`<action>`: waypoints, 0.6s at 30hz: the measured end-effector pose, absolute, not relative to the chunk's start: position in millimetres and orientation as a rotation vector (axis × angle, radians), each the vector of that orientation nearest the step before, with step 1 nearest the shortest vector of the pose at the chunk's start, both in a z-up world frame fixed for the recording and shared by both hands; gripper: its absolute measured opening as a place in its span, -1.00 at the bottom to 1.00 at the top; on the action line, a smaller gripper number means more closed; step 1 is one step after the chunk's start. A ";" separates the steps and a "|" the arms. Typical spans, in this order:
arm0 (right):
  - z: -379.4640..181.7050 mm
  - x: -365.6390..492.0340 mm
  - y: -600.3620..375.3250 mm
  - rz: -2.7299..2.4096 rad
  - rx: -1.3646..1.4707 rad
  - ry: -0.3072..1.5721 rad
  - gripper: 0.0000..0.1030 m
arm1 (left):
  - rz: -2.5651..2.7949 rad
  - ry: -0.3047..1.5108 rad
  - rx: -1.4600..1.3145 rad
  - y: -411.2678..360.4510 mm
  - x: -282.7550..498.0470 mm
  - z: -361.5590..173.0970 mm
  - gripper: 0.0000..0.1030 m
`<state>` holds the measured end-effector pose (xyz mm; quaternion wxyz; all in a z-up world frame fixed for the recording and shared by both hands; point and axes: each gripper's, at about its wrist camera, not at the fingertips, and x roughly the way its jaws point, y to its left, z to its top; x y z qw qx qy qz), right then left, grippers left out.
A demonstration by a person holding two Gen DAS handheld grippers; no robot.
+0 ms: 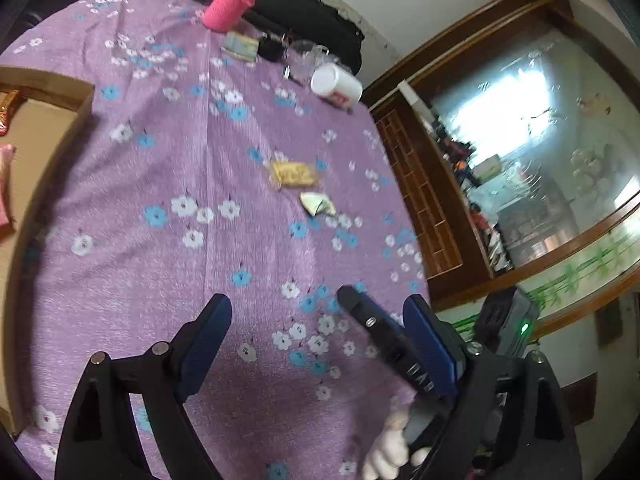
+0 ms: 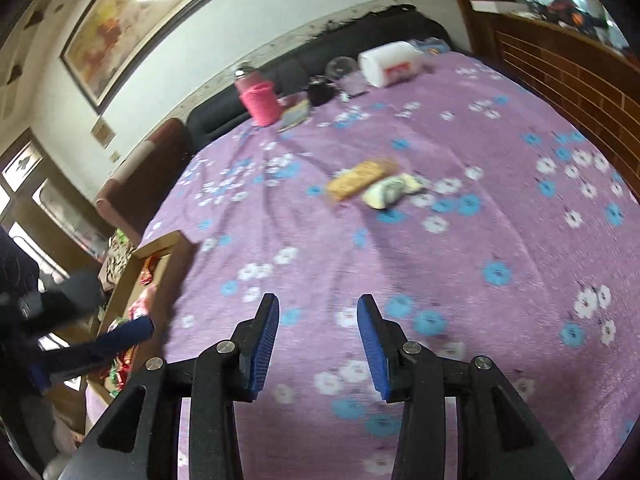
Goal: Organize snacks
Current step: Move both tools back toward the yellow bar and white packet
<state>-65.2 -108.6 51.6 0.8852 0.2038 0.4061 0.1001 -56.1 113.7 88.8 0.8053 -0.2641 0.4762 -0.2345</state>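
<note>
My left claw (image 1: 324, 312) sits at the bottom of the left view, jaws wide, nothing between the blue pads, only purple floral cloth (image 1: 224, 248) under them. My right claw (image 2: 318, 312) is at the bottom of the right view, jaws spread moderately, also empty, over the same cloth (image 2: 480, 240). In the left view the right claw's finger (image 1: 384, 336) pokes in at lower right, just beside my left claw's right pad, with a pale gloved hand (image 1: 390, 448) under it. In the right view the left claw (image 2: 120, 334) shows at lower left, blurred, over the box.

Mid frame in both views lie two snacks, close together, maybe touching, can't tell: a tan bar (image 1: 294, 175) (image 2: 362, 179) and a pale crumpled packet (image 1: 318, 203) (image 2: 394, 191). Both are loose on the cloth, well apart from either claw.

The cardboard box (image 1: 44, 92) is at the left edge of the left view, with a few wrappers inside; in the right view it is at lower left (image 2: 160, 248), with red and green wrappers (image 2: 146, 272) in it.

Far end, top of both frames: pink bottle (image 1: 234, 2) (image 2: 260, 100), white jar (image 1: 336, 84) (image 2: 390, 63) on its side, small dark clutter between them, blurred. A dark sofa back (image 2: 280, 72) is behind these.
</note>
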 end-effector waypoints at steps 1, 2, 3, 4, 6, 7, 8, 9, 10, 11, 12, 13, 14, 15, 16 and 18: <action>47.7 -62.1 -114.0 0.199 0.427 0.849 -0.16 | -0.492 1.023 -0.550 110.5 -53.8 84.6 0.68; 45.6 -59.0 -118.8 0.188 0.430 0.853 -0.16 | -0.481 1.024 -0.536 108.9 -53.2 81.5 0.68; 43.7 -55.7 -123.3 0.178 0.435 0.856 -0.16 | -0.469 1.023 -0.527 109.0 -52.1 78.6 0.68; 42.1 -52.3 -127.6 0.170 0.442 0.859 -0.16 | -0.456 1.023 -0.526 111.0 -50.2 76.0 0.68; 37.6 -43.3 -136.4 0.162 0.459 0.864 -0.16 | -0.437 1.022 -0.538 116.2 -45.2 71.6 0.68; 36.7 -40.1 -140.1 0.159 0.466 0.866 -0.16 | -0.426 1.021 -0.542 119.1 -43.5 70.2 0.68; 36.0 -37.1 -144.6 0.155 0.476 0.867 -0.16 | -0.413 1.021 -0.545 122.7 -41.6 68.6 0.68; 35.0 -32.0 -151.3 0.153 0.493 0.865 -0.16 | -0.403 1.019 -0.551 126.3 -39.5 67.2 0.68; 33.9 -25.8 -160.3 0.146 0.514 0.862 -0.16 | -0.395 1.017 -0.558 130.0 -37.5 66.9 0.68; 32.7 -20.4 -168.0 0.133 0.530 0.862 -0.16 | -0.388 1.013 -0.558 133.9 -36.2 67.4 0.68; 31.4 -13.8 -177.8 0.116 0.551 0.861 -0.16 | -0.380 1.008 -0.549 137.3 -35.3 68.2 0.68; 29.8 -7.3 -186.8 0.106 0.575 0.859 -0.16 | -0.371 1.005 -0.536 140.1 -34.6 69.1 0.68; 28.5 -1.5 -192.6 0.101 0.595 0.859 -0.16 | -0.358 1.001 -0.521 144.1 -33.3 69.9 0.68; 25.9 5.5 -197.1 0.097 0.618 0.865 -0.16 | -0.349 1.000 -0.512 146.2 -31.7 70.2 0.68; 23.3 12.8 -198.0 0.103 0.632 0.876 -0.16 | -0.339 1.003 -0.501 148.9 -29.2 70.0 0.68; 19.2 25.3 -191.6 0.127 0.643 0.895 -0.16 | -0.325 1.009 -0.494 154.3 -23.5 69.6 0.68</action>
